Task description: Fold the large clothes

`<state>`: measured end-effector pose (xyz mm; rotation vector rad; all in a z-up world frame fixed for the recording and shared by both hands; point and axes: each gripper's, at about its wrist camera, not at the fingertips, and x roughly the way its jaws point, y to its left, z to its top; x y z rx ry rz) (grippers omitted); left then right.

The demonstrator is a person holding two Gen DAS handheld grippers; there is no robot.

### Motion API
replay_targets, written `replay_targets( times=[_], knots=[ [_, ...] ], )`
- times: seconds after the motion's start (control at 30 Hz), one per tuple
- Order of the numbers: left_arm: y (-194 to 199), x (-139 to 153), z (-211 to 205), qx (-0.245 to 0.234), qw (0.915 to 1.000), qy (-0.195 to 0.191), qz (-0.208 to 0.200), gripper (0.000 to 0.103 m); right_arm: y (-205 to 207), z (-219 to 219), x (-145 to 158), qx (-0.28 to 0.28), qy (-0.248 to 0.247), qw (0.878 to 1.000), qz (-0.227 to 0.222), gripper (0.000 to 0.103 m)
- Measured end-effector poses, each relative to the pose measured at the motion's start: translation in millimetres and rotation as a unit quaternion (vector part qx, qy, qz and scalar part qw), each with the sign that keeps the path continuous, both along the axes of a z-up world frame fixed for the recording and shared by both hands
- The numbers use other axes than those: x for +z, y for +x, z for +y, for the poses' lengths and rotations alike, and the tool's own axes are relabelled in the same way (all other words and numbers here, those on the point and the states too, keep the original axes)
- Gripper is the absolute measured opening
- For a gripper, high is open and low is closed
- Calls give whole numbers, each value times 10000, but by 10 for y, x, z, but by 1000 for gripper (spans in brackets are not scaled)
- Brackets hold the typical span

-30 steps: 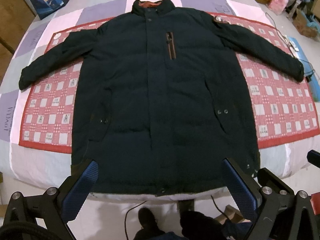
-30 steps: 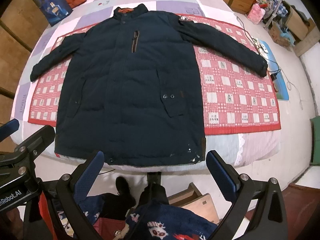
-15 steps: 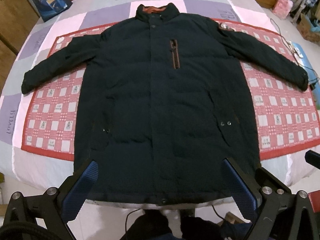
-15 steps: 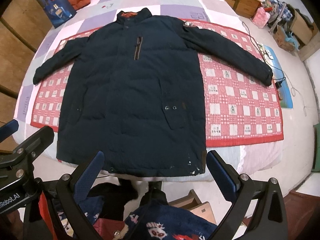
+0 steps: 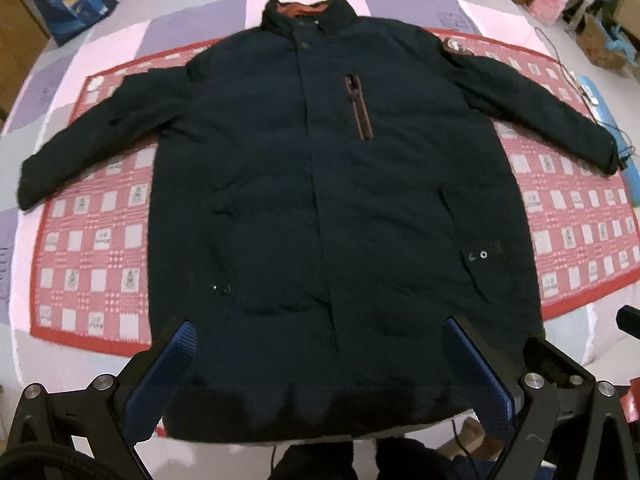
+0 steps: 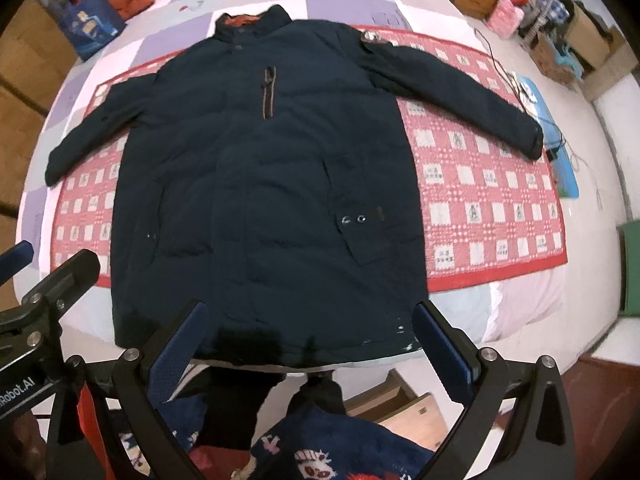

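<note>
Coat [image 5: 328,200] lay flat, sleeves out, nothing folded; left gripper [image 5: 328,364] and right gripper [image 6: 316,340] spread wide, empty.

Matt quilted cloth jacket [image 5: 320,200] on a woven checked blanket [image 5: 92,264].
</note>
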<state>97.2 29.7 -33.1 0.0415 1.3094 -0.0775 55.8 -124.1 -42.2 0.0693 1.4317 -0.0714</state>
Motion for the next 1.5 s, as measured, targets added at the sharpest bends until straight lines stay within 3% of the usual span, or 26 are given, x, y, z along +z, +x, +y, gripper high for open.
replay_targets(
  times=[0.13,0.37,0.53,0.77,0.83,0.87,0.9,0.97,1.1,1.2,1.4,1.5],
  knots=[
    [235,-282,143,-89,9999,-89,33,101,135,109,-156,-193,-53,9998,-22,103],
    [687,-1026,285,19,9999,2,-156,101,503,14,-661,-119,-236,9981,-548,103],
    [1058,-1734,396,309,9987,-226,-334,101,989,-156,-1278,467,-558,9905,-1169,103],
    [1694,-2529,498,549,9949,261,-799,102,1838,-69,-2088,1187,-510,9754,-1786,103],
    [1836,-2769,629,645,9942,541,-664,103,2040,56,-2339,1668,-701,9644,-1929,103],
    [1865,-2880,757,695,9948,438,-605,103,2131,61,-2483,1837,-877,9612,-1862,103],
    [1857,-2955,929,683,9952,-79,-695,103,2226,-29,-2647,1834,-999,9624,-1739,103],
    [1804,-2959,1057,578,9942,-33,-907,103,2335,-512,-2809,1313,-344,9750,-1758,103],
    [1663,-2953,1356,526,9922,180,-1117,103,2288,-1201,-2890,862,-571,9766,-1884,103],
    [1584,-2926,1673,929,9880,406,-1167,103,2278,-1560,-2937,450,-492,9821,-1762,103],
    [1402,-2879,1940,1092,9861,713,-1025,103,2250,-1609,-2860,344,-581,9839,-1658,103],
    [1120,-2802,1912,1028,9884,558,-970,103,2048,-1609,-2732,207,-856,9836,-1577,103]
  ],
)
